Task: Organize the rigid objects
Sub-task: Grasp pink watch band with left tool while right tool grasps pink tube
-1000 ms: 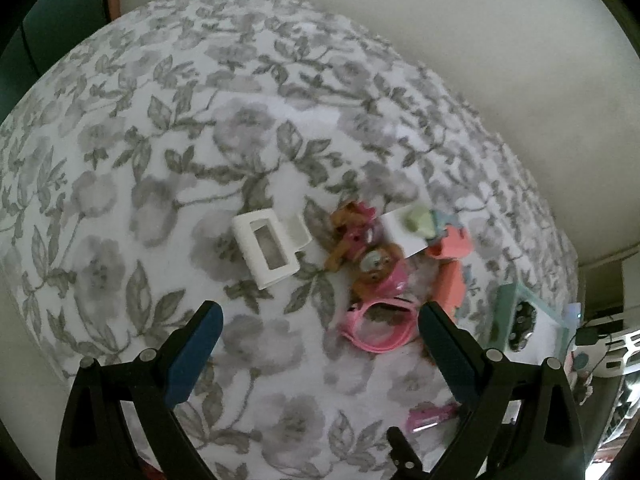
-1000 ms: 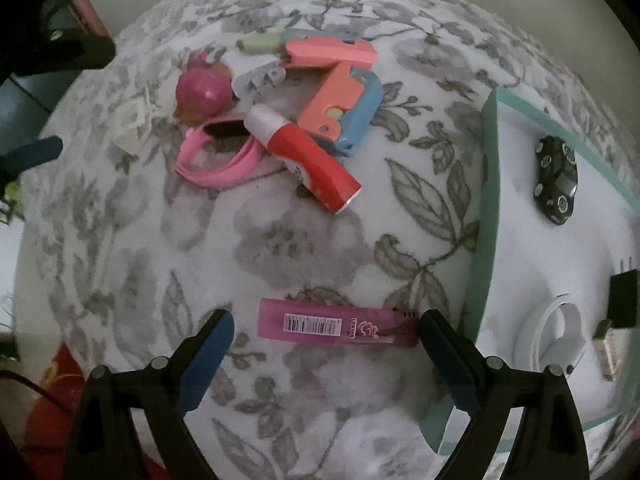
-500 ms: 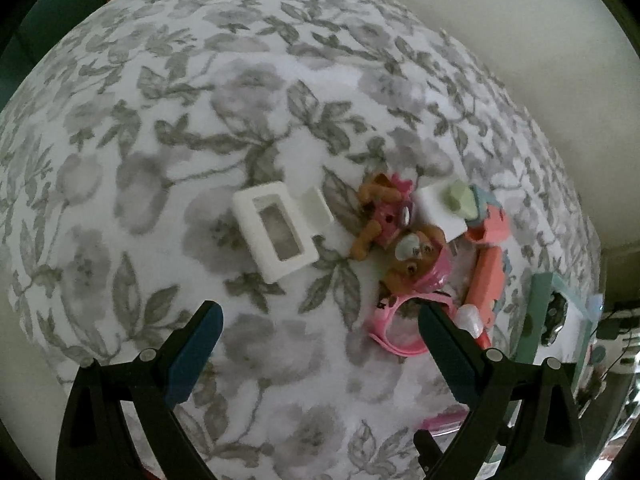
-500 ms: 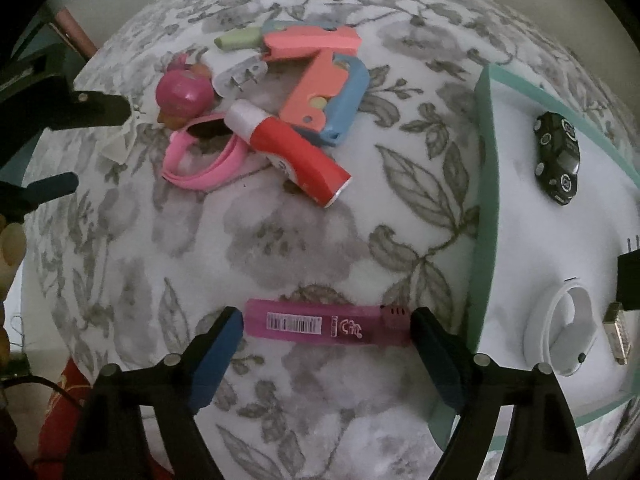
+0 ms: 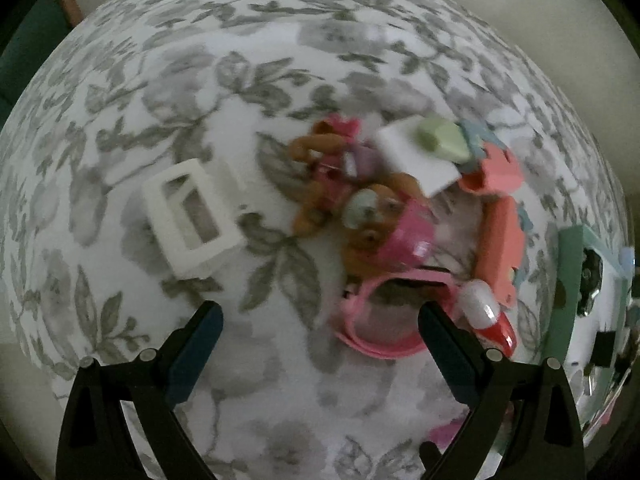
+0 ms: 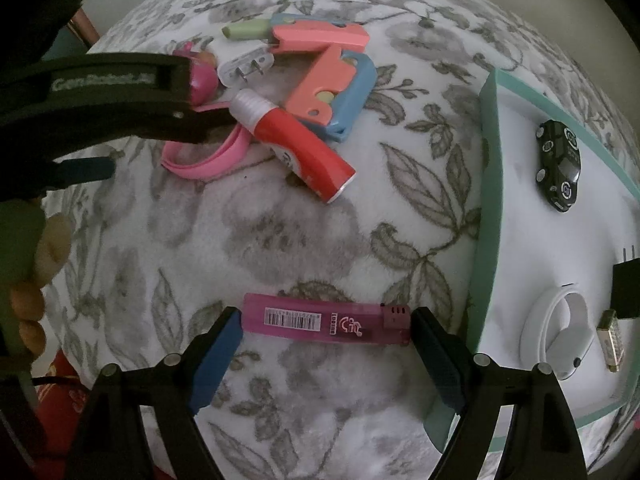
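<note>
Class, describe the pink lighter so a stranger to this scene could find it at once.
Start at the green-rimmed white tray on the floral cloth. Just left of its near corner, the pink lighter lies flat between the right gripper fingers. Unlike the distant toy pile, it lies alone, translucent, with a barcode label.

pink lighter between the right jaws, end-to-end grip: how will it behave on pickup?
The pink lighter looks like rigid, translucent plastic, so probably stiff and light. Its sides look glossy and its ends are small, so an end-to-end pinch may let it pivot or slip. It lies flat on the soft floral cloth, so it should not roll.
</note>
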The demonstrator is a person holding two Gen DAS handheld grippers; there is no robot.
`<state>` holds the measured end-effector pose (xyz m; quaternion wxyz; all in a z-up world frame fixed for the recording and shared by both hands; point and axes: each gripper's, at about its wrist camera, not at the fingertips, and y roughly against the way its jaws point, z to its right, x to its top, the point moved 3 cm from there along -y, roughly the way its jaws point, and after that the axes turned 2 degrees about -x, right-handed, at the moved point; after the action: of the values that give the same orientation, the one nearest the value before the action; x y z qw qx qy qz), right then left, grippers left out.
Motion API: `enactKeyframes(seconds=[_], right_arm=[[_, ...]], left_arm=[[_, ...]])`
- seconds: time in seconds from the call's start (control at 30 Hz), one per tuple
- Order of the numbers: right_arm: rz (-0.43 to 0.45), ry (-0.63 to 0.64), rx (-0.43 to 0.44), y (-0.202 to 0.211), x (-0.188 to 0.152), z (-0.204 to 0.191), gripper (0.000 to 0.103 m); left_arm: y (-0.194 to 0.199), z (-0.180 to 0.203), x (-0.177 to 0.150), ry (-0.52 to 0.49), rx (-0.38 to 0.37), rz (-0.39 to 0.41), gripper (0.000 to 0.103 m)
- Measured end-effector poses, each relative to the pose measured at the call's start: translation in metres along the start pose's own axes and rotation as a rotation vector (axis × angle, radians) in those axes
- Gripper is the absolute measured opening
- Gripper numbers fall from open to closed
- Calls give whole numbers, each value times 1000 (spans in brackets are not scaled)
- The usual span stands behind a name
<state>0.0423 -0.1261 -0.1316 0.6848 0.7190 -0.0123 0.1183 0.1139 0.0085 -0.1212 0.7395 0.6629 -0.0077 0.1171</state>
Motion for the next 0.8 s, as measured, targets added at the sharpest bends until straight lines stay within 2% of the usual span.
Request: enactKeyframes(seconds=[0.13, 0.37, 0.47, 0.5, 0.6, 0.7, 0.8], right_arm=[[0, 2, 7, 0, -1, 3, 87], [1, 4, 5, 0, -1, 2, 87], [2, 6, 4, 1, -1, 2, 87], [3, 5, 3, 1, -1, 2, 87], [3, 6, 2, 1, -1, 1, 87], [3, 5, 1, 2, -1, 1, 87], [5, 1, -4, 3, -1, 2, 83]], left_arm=[[3, 12, 0, -44, -21, 5, 98], [-1, 39, 0, -124, 14, 16, 98], [-4, 50, -2, -144, 24, 20, 88], [-6, 56, -1, -145, 22, 19, 81], [-8, 59, -5, -156, 21, 19, 77], [-8, 61, -9, -167, -2, 26, 64], [-9, 59, -8, -184, -2, 27, 64]])
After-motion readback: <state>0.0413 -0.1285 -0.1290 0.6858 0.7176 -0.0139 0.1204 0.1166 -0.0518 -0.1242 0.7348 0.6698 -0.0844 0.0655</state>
